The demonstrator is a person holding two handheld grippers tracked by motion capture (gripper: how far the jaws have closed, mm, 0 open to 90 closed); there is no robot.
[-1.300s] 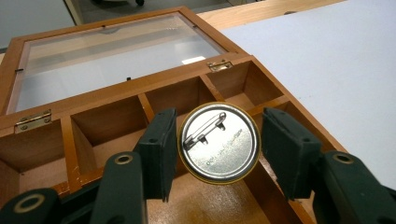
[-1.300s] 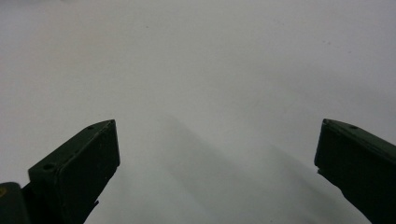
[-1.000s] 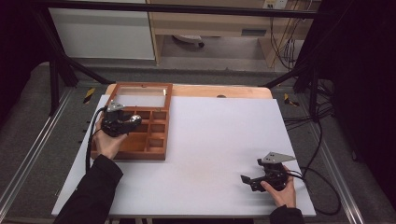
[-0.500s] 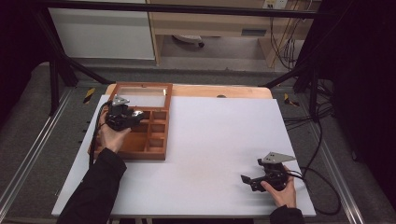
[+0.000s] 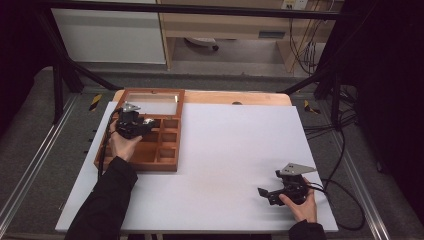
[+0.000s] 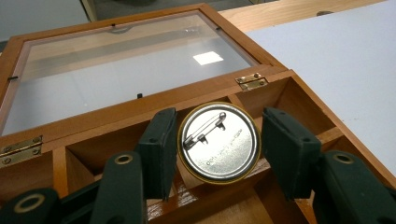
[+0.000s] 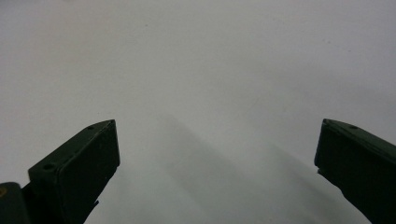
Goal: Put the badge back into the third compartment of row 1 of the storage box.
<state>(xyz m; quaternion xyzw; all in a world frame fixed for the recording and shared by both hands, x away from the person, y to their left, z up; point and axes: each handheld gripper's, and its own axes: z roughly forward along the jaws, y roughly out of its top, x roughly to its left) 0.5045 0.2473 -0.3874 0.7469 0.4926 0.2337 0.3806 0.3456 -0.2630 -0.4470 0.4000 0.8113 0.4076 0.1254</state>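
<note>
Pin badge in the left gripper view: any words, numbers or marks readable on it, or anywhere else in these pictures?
Pin badge, metal back: one faint line of print beneath the pin, too small and blurred to read.
Wooden box, glass lid, brass hinges: no text.
White table: no text.

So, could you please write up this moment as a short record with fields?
held item: round pin badge, back and safety pin facing the camera
left tool: shut on the badge, above the box's compartments
box: wooden compartment box, glass lid open
right tool: open, nothing between its jaws, over the white tabletop
</note>
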